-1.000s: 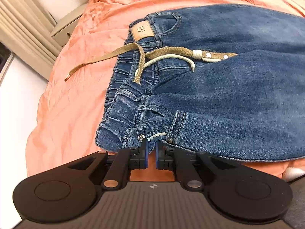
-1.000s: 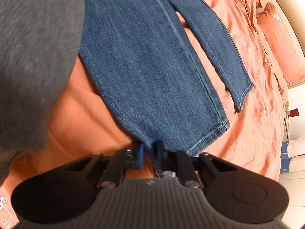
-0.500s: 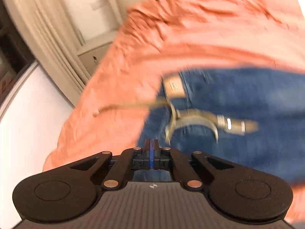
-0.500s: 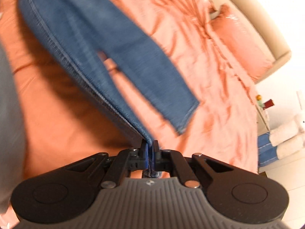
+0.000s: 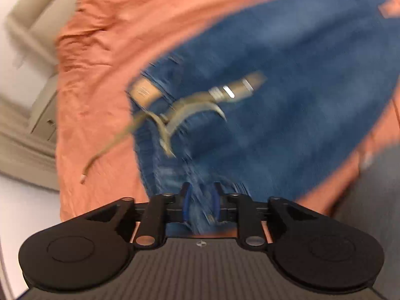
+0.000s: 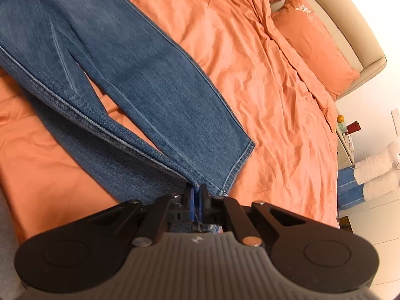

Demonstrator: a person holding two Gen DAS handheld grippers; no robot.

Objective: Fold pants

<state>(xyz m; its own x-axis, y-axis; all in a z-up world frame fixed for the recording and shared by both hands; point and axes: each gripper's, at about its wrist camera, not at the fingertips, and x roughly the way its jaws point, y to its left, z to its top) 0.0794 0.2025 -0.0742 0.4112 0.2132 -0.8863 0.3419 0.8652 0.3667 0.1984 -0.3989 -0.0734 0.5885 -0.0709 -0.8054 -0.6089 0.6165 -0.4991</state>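
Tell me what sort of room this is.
Most likely a bedroom: blue denim jeans lie on an orange-sheeted bed with a matching orange pillow against a beige padded headboard.

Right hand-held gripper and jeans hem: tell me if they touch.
Touching. The right wrist view shows the right hand-held gripper clamped on the jeans hem.
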